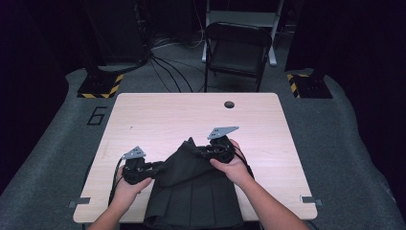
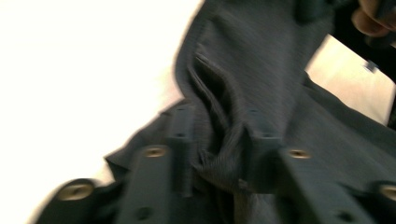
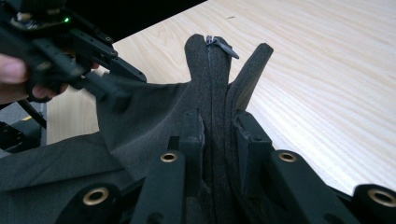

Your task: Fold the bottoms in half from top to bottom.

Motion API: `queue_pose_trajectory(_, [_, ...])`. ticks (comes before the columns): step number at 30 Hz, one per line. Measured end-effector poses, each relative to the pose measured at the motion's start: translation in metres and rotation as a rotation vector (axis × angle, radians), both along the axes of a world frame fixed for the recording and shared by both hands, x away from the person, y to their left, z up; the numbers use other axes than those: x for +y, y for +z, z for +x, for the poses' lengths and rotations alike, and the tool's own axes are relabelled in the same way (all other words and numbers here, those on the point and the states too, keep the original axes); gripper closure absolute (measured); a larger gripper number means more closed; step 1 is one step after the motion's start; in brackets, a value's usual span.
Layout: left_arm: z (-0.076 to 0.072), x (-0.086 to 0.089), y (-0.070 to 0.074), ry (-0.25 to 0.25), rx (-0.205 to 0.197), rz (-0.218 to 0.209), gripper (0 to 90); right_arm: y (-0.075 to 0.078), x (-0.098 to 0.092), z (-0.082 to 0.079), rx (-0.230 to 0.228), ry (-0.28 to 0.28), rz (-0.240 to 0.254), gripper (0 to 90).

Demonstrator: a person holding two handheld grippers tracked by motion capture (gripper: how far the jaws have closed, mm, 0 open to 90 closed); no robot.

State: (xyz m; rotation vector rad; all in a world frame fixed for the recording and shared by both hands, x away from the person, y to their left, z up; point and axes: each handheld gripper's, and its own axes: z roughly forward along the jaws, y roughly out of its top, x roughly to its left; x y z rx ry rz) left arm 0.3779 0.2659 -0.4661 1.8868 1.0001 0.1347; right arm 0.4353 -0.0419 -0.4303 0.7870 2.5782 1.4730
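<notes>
A dark pleated skirt (image 1: pixel 191 191) lies at the near edge of the wooden table (image 1: pixel 167 115), its top lifted off the surface between both grippers. My left gripper (image 1: pixel 155 167) pinches a bunched fold of the skirt (image 2: pixel 261 70) between its jaws (image 2: pixel 222 135). My right gripper (image 1: pixel 201 151) is shut on the waistband, which stands up between its jaws (image 3: pixel 219 126) with the zipper pull (image 3: pixel 223 45) at the top. In the right gripper view the left gripper (image 3: pixel 112 93) holds the cloth's edge, and the fabric is stretched between the two.
The skirt's hem hangs over the table's front edge. A round cable hole (image 1: pixel 229 104) sits near the far edge of the table. A folding chair (image 1: pixel 237 48) stands beyond the table. Bare wood spreads to the left, right and back of the skirt.
</notes>
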Motion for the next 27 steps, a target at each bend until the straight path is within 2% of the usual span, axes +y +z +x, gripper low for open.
queue_pose_trajectory(1, [0.001,0.0,0.002,0.011,-0.002,-0.003,75.2,0.0,-0.002,0.0,-0.007,0.0,0.006,74.5])
queue_pose_trajectory(3, [0.004,0.001,0.007,0.021,-0.024,-0.008,78.2,0.001,-0.006,0.0,-0.015,-0.009,0.014,74.4])
queue_pose_trajectory(7, [0.005,0.002,0.023,0.011,-0.086,-0.022,79.7,0.006,-0.015,-0.004,-0.029,-0.018,0.031,73.7])
queue_pose_trajectory(12, [0.001,0.002,0.041,-0.035,-0.156,-0.017,80.1,0.012,-0.026,-0.014,-0.055,-0.01,0.061,72.4])
queue_pose_trajectory(24, [-0.005,-0.004,0.058,-0.11,-0.202,-0.015,80.2,0.014,-0.045,-0.042,-0.122,0.003,0.059,74.3])
queue_pose_trajectory(27, [-0.008,-0.007,0.059,-0.136,-0.2,-0.011,80.1,0.012,-0.049,-0.048,-0.123,0.0,0.054,74.4])
